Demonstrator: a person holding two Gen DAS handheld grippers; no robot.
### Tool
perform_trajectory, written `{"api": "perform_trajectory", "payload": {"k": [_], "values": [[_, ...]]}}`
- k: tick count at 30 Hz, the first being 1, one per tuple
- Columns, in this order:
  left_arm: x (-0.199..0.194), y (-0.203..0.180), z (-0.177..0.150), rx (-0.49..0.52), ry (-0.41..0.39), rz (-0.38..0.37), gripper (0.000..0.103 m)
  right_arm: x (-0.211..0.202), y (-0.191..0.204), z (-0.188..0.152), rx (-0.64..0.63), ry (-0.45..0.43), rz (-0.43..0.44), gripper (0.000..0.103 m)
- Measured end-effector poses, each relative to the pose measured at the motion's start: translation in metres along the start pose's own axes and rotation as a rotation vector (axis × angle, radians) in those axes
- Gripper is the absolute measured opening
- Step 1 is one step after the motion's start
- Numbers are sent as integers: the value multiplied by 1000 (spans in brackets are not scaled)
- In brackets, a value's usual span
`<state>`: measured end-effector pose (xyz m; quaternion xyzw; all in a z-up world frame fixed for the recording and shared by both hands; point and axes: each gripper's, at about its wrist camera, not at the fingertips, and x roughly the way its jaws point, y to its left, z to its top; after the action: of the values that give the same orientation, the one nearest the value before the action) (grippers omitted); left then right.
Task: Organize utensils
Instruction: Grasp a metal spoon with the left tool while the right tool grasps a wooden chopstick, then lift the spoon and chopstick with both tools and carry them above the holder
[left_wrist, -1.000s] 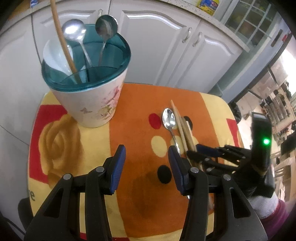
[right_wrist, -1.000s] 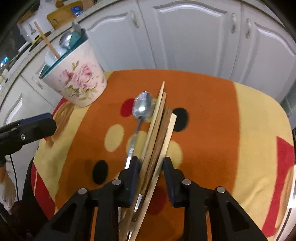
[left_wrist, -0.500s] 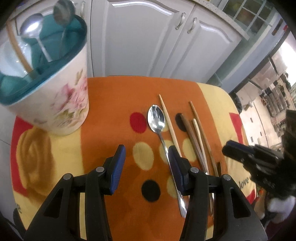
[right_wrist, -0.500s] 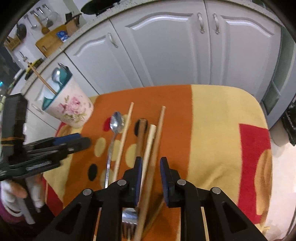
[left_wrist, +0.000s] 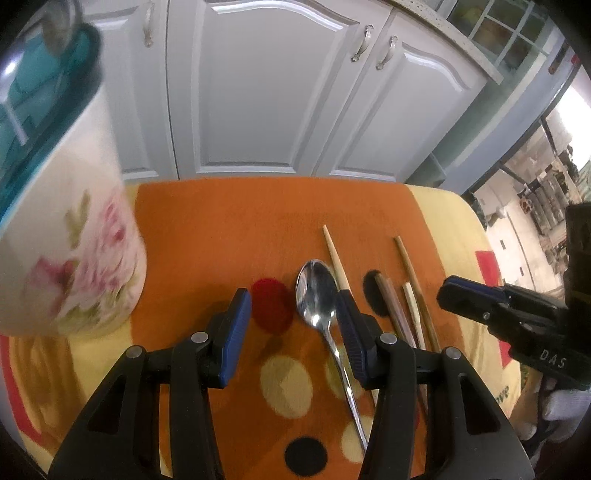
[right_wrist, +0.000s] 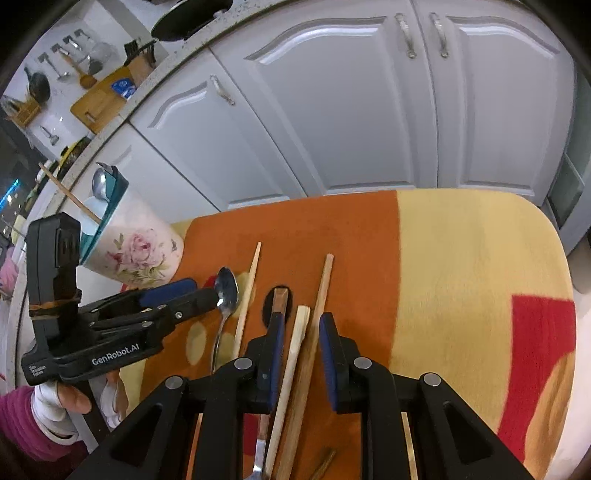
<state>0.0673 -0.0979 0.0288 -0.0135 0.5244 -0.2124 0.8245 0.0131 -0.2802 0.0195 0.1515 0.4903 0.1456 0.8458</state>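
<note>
A steel spoon (left_wrist: 317, 299) (right_wrist: 227, 291) and several wooden chopsticks (left_wrist: 410, 280) (right_wrist: 317, 295) lie side by side on the orange and yellow cloth (left_wrist: 221, 229). A floral holder with a teal rim (left_wrist: 70, 236) (right_wrist: 136, 251) stands at the left and holds spoons and a chopstick. My left gripper (left_wrist: 291, 317) (right_wrist: 192, 291) is open and empty, low over the spoon's bowl. My right gripper (right_wrist: 299, 332) (left_wrist: 465, 299) is open, its jaws either side of two pale chopsticks, not closed on them.
White cabinet doors (right_wrist: 369, 122) stand just behind the small cloth-covered table. The table's right edge (right_wrist: 561, 258) drops to the floor. A counter with a cutting board (right_wrist: 99, 99) is at the far upper left.
My left gripper has moved forward and down toward the spoon; the holder now sits at the far left. My right gripper pulled back from the bundle, and the chopsticks now lie spread apart.
</note>
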Motion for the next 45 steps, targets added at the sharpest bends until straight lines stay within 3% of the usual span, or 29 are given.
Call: {"api": "perform_trajectory", "payload": {"k": [7, 9, 12, 15, 16, 18, 27, 36, 41, 45], "values": [[13, -5, 6, 19, -3, 18, 45, 17, -4, 18, -2, 31, -14, 18], [13, -5, 5, 29, -5, 24, 28, 24, -8, 23, 1, 54, -34, 18], [16, -6, 9, 24, 1, -10, 11, 36, -9, 27, -4, 85, -53, 18], [16, -10, 8, 26, 6, -13, 7, 40, -6, 31, -30, 70, -62, 16], [15, -12, 8, 29, 5, -18, 6, 40, -5, 32, -33, 69, -72, 10], [11, -13, 8, 26, 16, -37, 1, 37, -6, 30, -17, 68, -78, 7], [-22, -6, -6, 4, 16, -91, 1, -19, -4, 13, -6, -10, 4, 6], [-43, 5, -34, 5, 55, -112, 1, 2, 36, -13, -62, 91, 113, 5], [-38, 22, -49, -36, 89, -81, 2, 32, 63, -25, -182, 199, 44, 5], [-34, 27, -56, -42, 100, -76, 2, 39, 71, -19, -224, 232, -9, 5]]}}
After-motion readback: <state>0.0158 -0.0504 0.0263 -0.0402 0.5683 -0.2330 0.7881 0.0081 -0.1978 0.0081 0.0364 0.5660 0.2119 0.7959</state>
